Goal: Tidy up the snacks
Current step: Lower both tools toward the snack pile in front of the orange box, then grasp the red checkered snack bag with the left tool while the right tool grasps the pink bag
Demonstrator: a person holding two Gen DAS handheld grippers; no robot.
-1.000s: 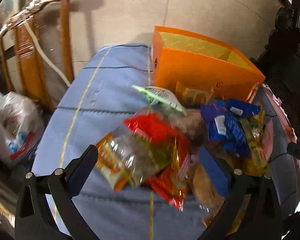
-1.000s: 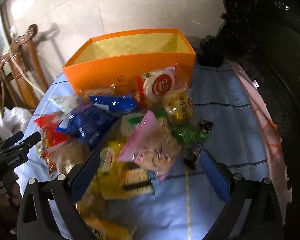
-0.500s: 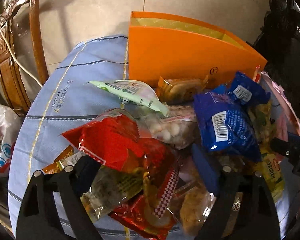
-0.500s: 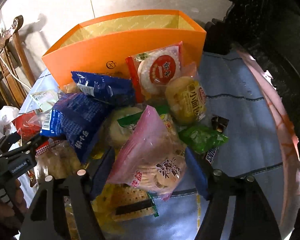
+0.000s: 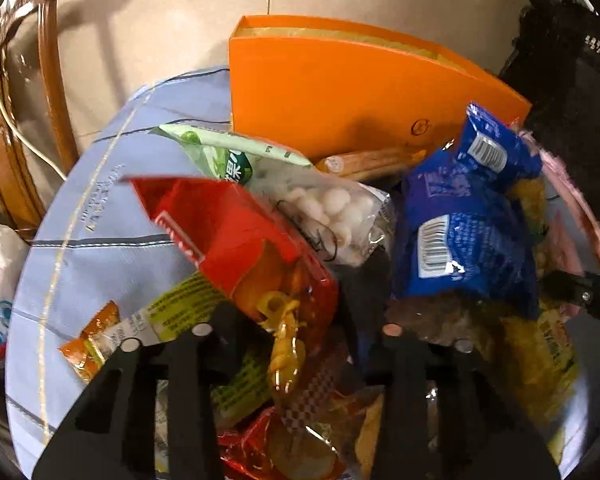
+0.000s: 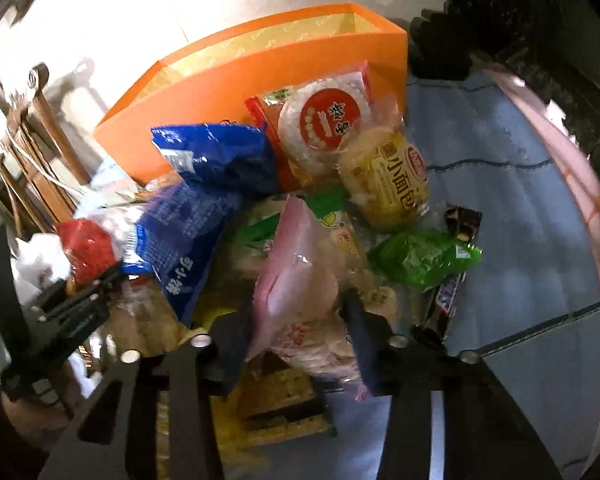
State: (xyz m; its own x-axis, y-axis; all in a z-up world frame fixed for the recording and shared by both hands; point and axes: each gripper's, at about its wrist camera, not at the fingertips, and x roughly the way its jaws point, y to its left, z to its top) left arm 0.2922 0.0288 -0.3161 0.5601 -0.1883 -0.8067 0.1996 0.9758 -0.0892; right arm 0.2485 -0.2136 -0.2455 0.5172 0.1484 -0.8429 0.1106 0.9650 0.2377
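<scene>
A heap of snack packs lies on a round table under a pale blue cloth (image 5: pixel 112 216), in front of an open orange box (image 5: pixel 340 92). My left gripper (image 5: pixel 296 336) is closing on a red snack bag (image 5: pixel 236 232), which tilts up between its pads. In the right wrist view my right gripper (image 6: pixel 300 332) is closing on a pink bag of crackers (image 6: pixel 296 280), and the pads squeeze its lower part. The orange box (image 6: pixel 236 92) stands behind the heap there too.
Blue bags (image 5: pixel 460 236), a clear bag of white balls (image 5: pixel 332 208), a round yellow bun pack (image 6: pixel 388 184) and a green pack (image 6: pixel 424 256) crowd the heap. A wooden chair (image 5: pixel 40 60) stands left of the table. Dark carved furniture (image 6: pixel 540 20) is at right.
Both grippers came down into the heap and their jaws narrowed from wide open. The red bag now sits pinched in the left one, the pink bag in the right.
</scene>
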